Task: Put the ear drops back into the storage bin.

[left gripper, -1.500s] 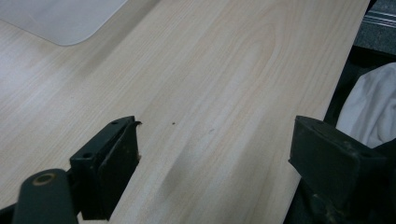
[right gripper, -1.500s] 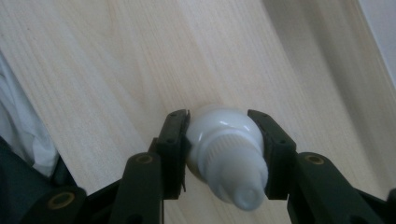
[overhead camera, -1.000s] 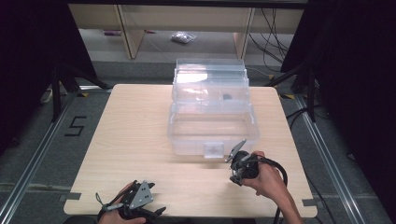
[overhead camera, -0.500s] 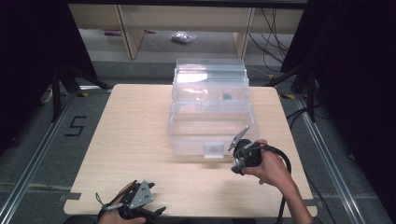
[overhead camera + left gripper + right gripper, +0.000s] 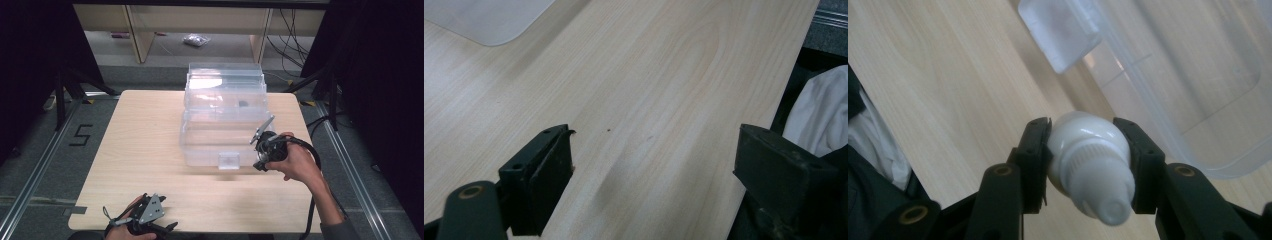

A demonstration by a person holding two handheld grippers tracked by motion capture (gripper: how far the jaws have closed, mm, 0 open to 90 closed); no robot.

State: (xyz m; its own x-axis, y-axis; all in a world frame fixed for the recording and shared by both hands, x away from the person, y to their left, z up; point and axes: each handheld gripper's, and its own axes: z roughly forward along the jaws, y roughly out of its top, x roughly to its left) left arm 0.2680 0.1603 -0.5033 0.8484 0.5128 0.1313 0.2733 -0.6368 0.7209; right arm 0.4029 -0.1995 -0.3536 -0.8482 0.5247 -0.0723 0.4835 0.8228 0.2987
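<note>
A clear plastic box (image 5: 225,137) stands open in the middle of the wooden table (image 5: 145,140), its lid tipped back behind it. My right gripper (image 5: 261,152) hovers at the box's front right corner, shut on a small white bottle (image 5: 1088,165) with a ribbed cap. In the right gripper view the right gripper (image 5: 1083,135) holds the bottle above the table beside the box's wall (image 5: 1193,85) and its front latch (image 5: 1063,30). My left gripper (image 5: 160,226) rests near the table's front edge; in the left gripper view the left gripper (image 5: 659,150) is open with nothing between the pads.
A small dark item (image 5: 243,104) shows through the clear plastic at the back of the box. A rounded clear plastic corner (image 5: 489,20) lies ahead of the left gripper. The table edge (image 5: 794,65) and white cloth (image 5: 819,115) are to its right.
My right gripper has risen with the white bottle and shifted from the table in front of the box toward the box's front right corner. The left gripper has stayed put.
</note>
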